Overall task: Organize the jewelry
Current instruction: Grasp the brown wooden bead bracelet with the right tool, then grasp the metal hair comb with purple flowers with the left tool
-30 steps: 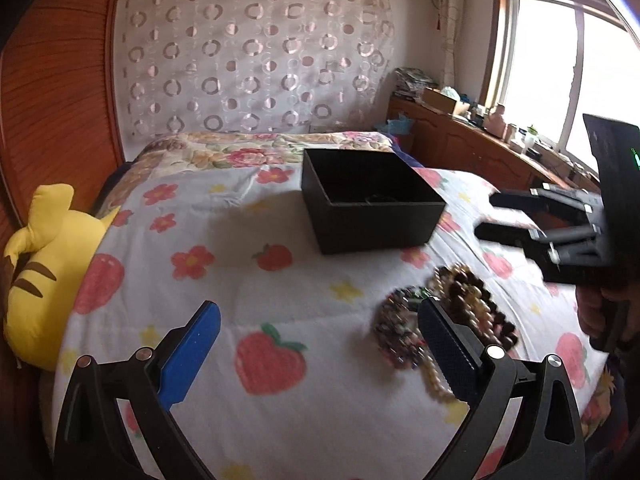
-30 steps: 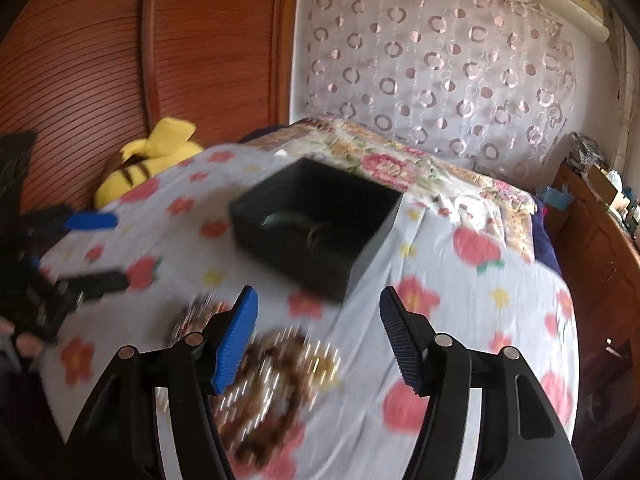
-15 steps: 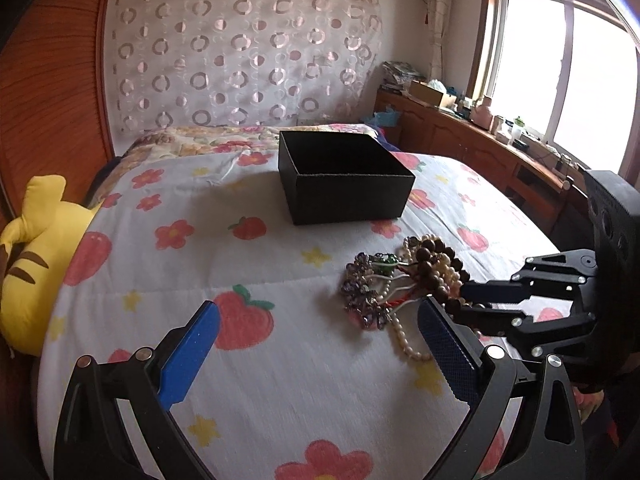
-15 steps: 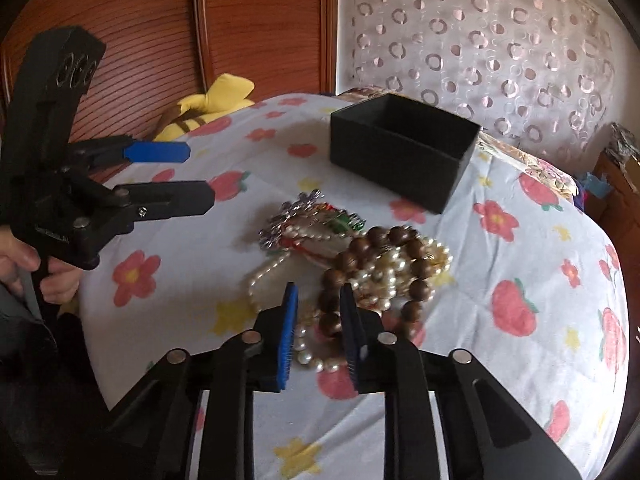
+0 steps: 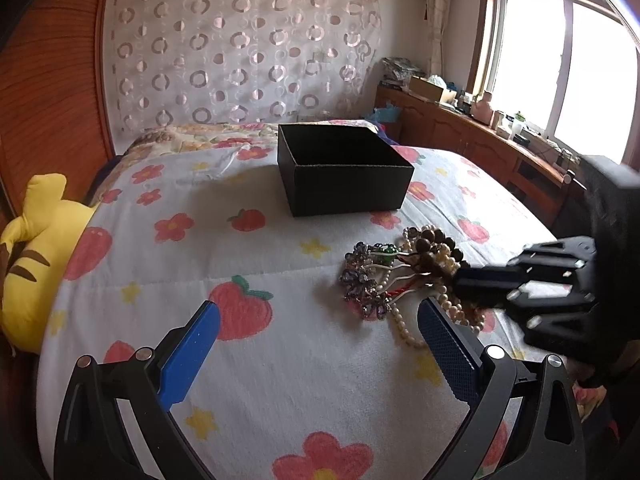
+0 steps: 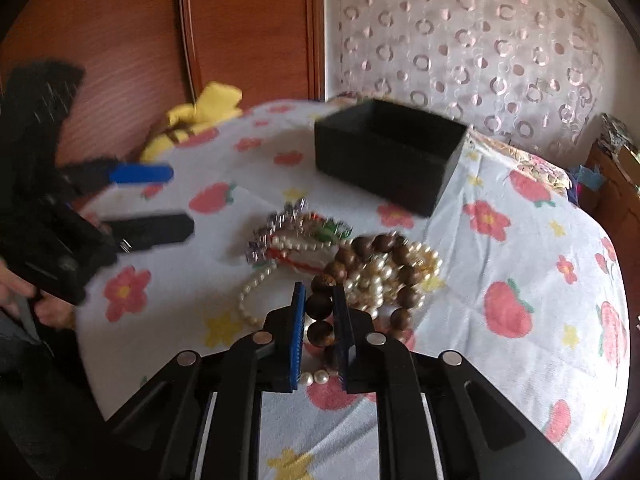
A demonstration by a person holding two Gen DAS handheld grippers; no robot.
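Presently: right gripper [image 6: 319, 312], jaws just closing, clamps wooden bead bracelet [image 6: 372, 276] near the bed's [image 5: 280, 360] foot edge for boxing [image 5: 344, 168]; left gripper [image 5: 320, 344] stands open, idle.

Left wrist view: low over bed [image 5: 280, 360], tilted down, facing curtained wall, window at right. Right wrist view: close above jewelry pile [image 6: 344, 264], facing wooden headboard corner. Shared: black box [image 5: 344, 170], jewelry pile, yellow plush toy [image 5: 36, 256], curtain.

One box [image 5: 344, 172], one plush toy [image 5: 32, 256]
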